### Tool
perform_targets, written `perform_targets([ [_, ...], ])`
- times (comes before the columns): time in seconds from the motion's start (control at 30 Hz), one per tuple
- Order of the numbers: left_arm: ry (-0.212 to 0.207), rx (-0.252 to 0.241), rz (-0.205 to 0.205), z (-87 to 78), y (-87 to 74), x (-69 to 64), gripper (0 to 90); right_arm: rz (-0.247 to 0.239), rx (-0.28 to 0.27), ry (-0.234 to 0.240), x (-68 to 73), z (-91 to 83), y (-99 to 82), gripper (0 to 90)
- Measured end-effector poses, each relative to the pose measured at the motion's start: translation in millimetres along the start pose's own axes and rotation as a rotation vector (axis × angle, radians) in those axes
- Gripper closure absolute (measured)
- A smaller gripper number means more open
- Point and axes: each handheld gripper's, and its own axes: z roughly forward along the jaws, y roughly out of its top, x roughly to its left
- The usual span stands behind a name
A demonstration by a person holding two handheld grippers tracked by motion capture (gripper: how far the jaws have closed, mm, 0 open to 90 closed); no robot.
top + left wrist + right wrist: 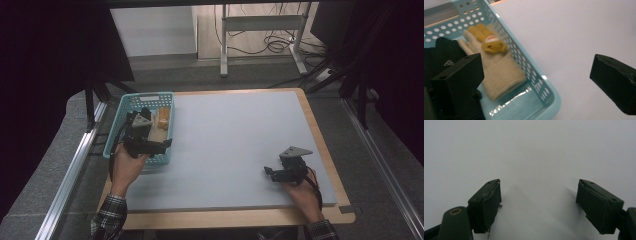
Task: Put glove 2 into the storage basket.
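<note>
The left gripper (536, 82), jaws wide and empty, hangs over the turquoise perforated plastic basket (534, 82) holding a cream knitted glove (501, 72), seemingly with a yellow animal face; the right gripper (537, 206), jaws likewise wide and empty, sits over the pale grey counter (235, 145) at near right.

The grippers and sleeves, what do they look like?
Both the left gripper and right gripper are black and blocky, each topped by a grey three-cornered plate. A dark cable trails from each. The sleeves are plaid, dark with pale lines.

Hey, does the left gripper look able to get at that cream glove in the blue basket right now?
Probably yes. The left gripper hangs over the basket with its jaws wide open, and the cream glove lies uncovered by the near wall. That wall, between the jaws, may hinder a low approach.
</note>
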Motion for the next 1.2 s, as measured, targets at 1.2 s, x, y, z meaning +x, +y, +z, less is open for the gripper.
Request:
perform_targets([
  [1.2,-0.16,-0.05,0.091,32.4,-10.0,-75.1,0.0,0.001,0.0,0.001,0.0,-0.1,0.1,19.7],
])
